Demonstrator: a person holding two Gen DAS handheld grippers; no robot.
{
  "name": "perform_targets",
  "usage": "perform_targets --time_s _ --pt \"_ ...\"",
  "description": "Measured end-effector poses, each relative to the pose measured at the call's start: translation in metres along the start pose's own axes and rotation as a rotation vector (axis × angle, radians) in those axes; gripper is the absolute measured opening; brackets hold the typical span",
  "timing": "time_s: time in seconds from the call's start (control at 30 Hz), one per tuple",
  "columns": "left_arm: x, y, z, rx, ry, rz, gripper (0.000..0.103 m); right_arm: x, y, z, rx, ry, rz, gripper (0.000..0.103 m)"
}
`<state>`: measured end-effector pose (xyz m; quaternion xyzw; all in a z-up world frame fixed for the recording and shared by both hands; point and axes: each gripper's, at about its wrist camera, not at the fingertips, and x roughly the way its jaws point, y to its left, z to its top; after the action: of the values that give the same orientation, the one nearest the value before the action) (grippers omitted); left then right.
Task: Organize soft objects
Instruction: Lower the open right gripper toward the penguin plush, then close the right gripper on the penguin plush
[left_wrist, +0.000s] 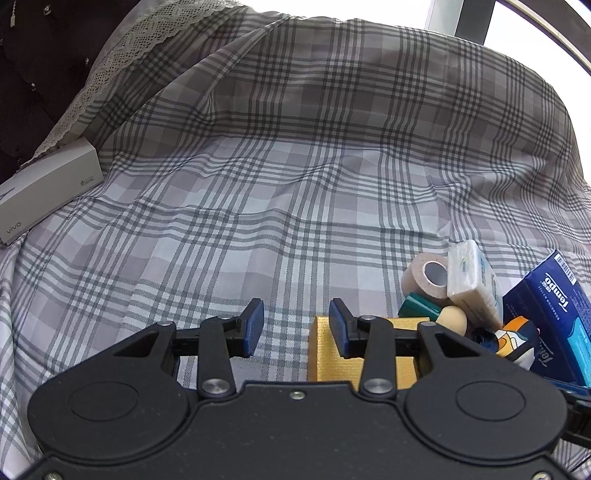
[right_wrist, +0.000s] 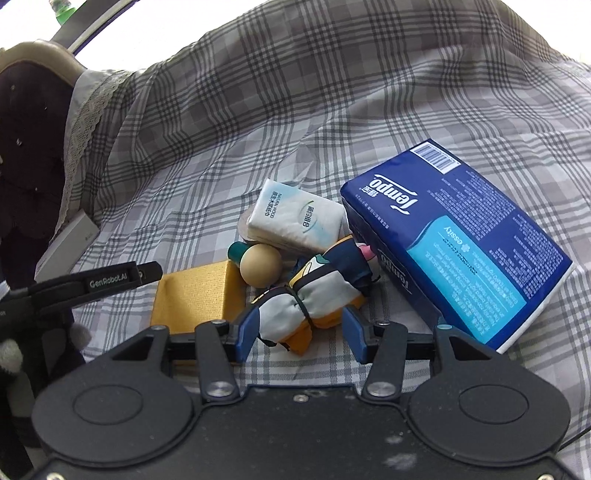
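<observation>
A pile of small items lies on the plaid bedsheet (left_wrist: 258, 184). In it are a big blue Tempo tissue pack (right_wrist: 454, 243), a white tissue packet (right_wrist: 295, 218), a beige egg-shaped sponge (right_wrist: 258, 269), a yellow box (right_wrist: 192, 291) and a rolled patterned cloth bundle (right_wrist: 317, 295) tied with a black band. My right gripper (right_wrist: 299, 328) is open right at the bundle, whose near end shows between the blue pads. My left gripper (left_wrist: 295, 317) is open over bare sheet with nothing between its fingers. Its right finger overlaps the yellow box (left_wrist: 373, 354).
A beige tape roll (left_wrist: 424, 277) and a green item (left_wrist: 417, 306) lie in the pile. A white vivo box (left_wrist: 48, 188) rests at the left by a lace-edged pillow (left_wrist: 122, 55) and a dark headboard. The left tool's black side arm (right_wrist: 110, 280) reaches in beside the yellow box.
</observation>
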<state>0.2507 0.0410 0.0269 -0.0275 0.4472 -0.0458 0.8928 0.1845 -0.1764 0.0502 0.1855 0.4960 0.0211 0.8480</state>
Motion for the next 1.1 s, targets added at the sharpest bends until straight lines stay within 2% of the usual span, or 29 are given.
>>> perform_targets --time_s 0.17,0.43,0.93,1.03,1.1 --pt "0.000 0.014 0.000 -0.039 0.006 -0.006 0.040 0.013 -0.004 0.006 0.137 0.031 -0.028 0.050" --pt "0.001 0.026 0.001 -0.082 0.018 -0.002 0.040 0.039 -0.001 0.019 0.267 0.064 -0.062 0.053" --pt "-0.005 0.025 0.001 -0.072 0.011 -0.022 0.040 0.076 0.019 0.034 0.267 0.029 -0.190 0.061" --pt "-0.005 0.026 0.000 -0.071 0.013 -0.023 0.040 0.078 0.018 0.036 0.280 0.012 -0.216 0.069" --pt "-0.004 0.025 0.000 -0.070 0.015 -0.023 0.040 0.080 0.018 0.037 0.286 0.006 -0.239 0.080"
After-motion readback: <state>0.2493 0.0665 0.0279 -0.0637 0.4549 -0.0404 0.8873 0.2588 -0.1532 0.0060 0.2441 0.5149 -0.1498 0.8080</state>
